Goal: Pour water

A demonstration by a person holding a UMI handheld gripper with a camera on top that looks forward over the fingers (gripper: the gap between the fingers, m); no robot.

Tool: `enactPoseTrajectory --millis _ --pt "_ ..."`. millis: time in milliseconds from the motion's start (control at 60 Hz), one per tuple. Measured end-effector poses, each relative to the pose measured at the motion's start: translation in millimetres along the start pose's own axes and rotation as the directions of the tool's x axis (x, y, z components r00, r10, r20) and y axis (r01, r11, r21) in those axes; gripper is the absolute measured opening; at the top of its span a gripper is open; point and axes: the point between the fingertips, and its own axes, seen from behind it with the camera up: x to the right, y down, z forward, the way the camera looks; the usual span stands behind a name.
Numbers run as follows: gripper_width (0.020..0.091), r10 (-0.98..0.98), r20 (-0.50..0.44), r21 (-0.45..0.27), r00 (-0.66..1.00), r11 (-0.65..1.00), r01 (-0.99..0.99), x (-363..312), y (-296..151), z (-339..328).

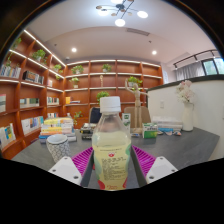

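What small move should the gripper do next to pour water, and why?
Probably lift the bottle slightly off the table, then carry it toward the cup. The bottle stands upright between the fingers, which seem to press on it, and its white cap still looks on, so pouring may first need it removed.

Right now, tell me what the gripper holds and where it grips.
The gripper is shut on the bottle, its pink pads pressing the lower body's two sides.

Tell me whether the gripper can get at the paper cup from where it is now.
Probably not yet. The gripper is shut on the bottle, which fills the space between its fingers. The paper cup stands unobstructed on the table, left of the bottle.
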Motion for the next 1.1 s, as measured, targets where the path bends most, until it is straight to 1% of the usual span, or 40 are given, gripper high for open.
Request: enactPoseTrajectory --millis 117,183,250,267,283,300,317,333,367,617,717,800,883,950,1017,1100 --pt "0.0525 -0.006 0.0 0.019 1.0 1.0 0.006 -0.4 -4.0 3.9" --pt "0.0507 -0.013 0.001 0.014 1.0 1.0 0.013 -2.1 -2.6 4.4" --pt "0.0471 -0.018 0.004 0.016 1.0 1.0 0.018 -2.4 -2.7 4.7" --pt "0.0444 -0.021 0.007 0.017 1.0 1.0 0.021 -1.9 -4.6 6.1" --pt "0.044 -0.022 0.008 0.018 1.0 1.0 0.022 -2.6 -3.8 5.4" --pt "0.0407 -0.022 0.008 0.02 1.0 1.0 0.022 -3.9 -3.1 3.6" --pt "0.0407 -0.02 0.008 0.019 1.0 1.0 0.02 -4.0 -2.5 3.1" --pt "0.0374 -0.021 0.007 0.021 1.0 1.0 0.02 -3.8 -2.7 3.2" --pt "0.036 -0.017 0.004 0.019 1.0 1.0 0.017 -3.6 -2.2 2.8" --pt "0.036 -0.078 0.007 0.024 0.997 0.997 0.078 -6.2 -2.9 4.8" --pt "0.0359 -0.117 0.017 0.008 0.993 0.993 0.117 -12.4 -2.2 6.1" --pt "0.036 -0.19 0.016 -0.013 0.982 0.982 0.19 -11.0 -4.4 10.1" --pt "0.0358 -0.312 0.006 -0.031 0.95 0.949 0.312 -11.0 -11.4 17.0" --pt "0.0359 -0.447 0.005 -0.042 0.894 0.894 0.447 -15.5 -15.7 31.1" --pt "0.0358 -0.607 0.01 -0.05 0.795 0.794 0.606 -18.0 -22.0 45.1" --pt "0.0359 -0.79 -0.006 -0.05 0.613 0.612 0.789 -26.1 -29.8 65.0"
